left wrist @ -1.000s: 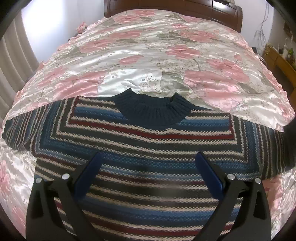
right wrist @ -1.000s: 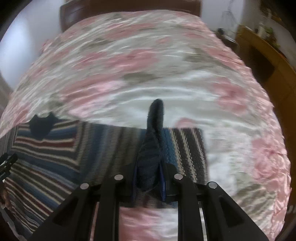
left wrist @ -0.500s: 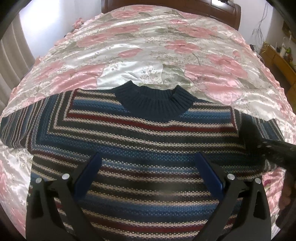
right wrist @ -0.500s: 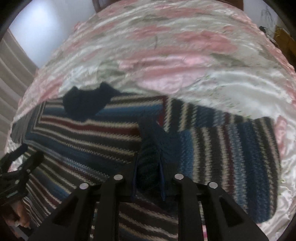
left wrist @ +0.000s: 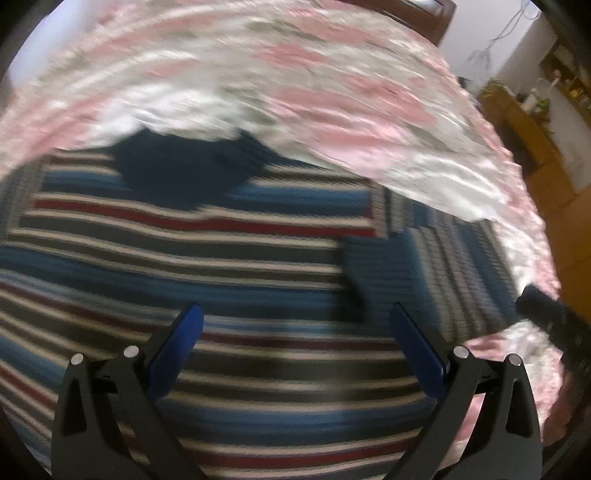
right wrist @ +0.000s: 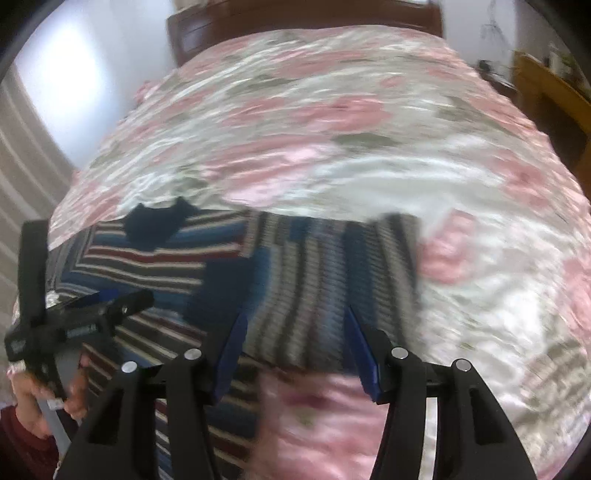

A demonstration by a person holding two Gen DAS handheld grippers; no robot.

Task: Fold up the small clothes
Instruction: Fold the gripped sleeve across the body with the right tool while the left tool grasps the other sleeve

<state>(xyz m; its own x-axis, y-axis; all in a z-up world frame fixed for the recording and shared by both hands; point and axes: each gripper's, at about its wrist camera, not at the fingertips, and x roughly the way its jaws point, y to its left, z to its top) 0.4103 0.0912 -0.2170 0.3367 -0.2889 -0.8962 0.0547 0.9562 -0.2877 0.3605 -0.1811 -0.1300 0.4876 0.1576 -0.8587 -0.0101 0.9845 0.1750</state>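
A small striped knitted sweater in blue, dark red, cream and black (left wrist: 207,258) lies flat on the shiny pink-flowered satin bedspread (left wrist: 332,85), its dark navy ribbed collar (left wrist: 188,173) pointing to the far side of the bed, towards the wooden headboard (right wrist: 303,18). That seems a sensible place for folding: a broad, smooth surface where the knit can lie spread out. The sweater's right sleeve (right wrist: 332,280) is doubled back across itself, with its dark cuff (left wrist: 364,273) resting on the chest, so I judge the first sleeve fold is laid. The right gripper (right wrist: 295,350) hangs over that folded sleeve with its blue pads apart and nothing between them. The left gripper (left wrist: 295,343) hovers above the middle of the body, also spread wide and empty, probably waiting its turn; a hand (right wrist: 48,398) holds it at the near left. Both views are blurred, so fine detail is uncertain. The left sleeve is barely visible at the left edge.
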